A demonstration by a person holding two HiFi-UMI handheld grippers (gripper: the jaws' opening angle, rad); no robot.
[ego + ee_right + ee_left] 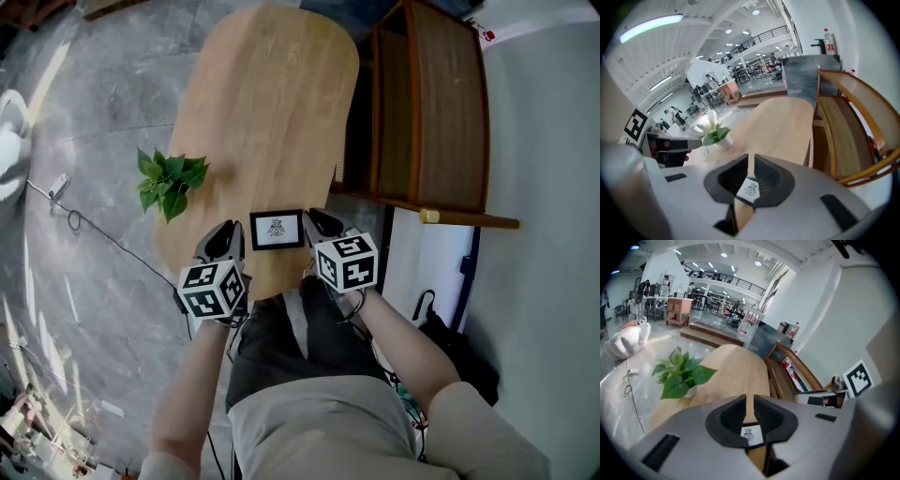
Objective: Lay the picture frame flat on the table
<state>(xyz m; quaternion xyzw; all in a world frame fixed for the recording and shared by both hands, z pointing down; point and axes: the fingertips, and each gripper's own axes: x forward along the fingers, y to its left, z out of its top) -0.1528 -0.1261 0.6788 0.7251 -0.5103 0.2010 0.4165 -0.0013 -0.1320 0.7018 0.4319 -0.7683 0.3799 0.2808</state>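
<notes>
The small black picture frame [277, 229] with a white print sits near the front edge of the oval wooden table [272, 103], its face turned up to the head view. My left gripper [232, 234] is just off its left edge and my right gripper [319, 223] just off its right edge. In the left gripper view the gripper [749, 401] has its jaws nearly together, with table wood showing through the slit and the frame's print [749, 434] low behind them. The right gripper [751, 161] looks the same, with the print [751, 190] below. Whether either one touches the frame is hidden.
A potted green plant [171, 180] stands at the table's left edge, also visible as the plant [679, 373] and the plant [715, 133]. A wooden bench [431, 112] runs along the wall right of the table. A cable [84, 225] trails on the grey floor.
</notes>
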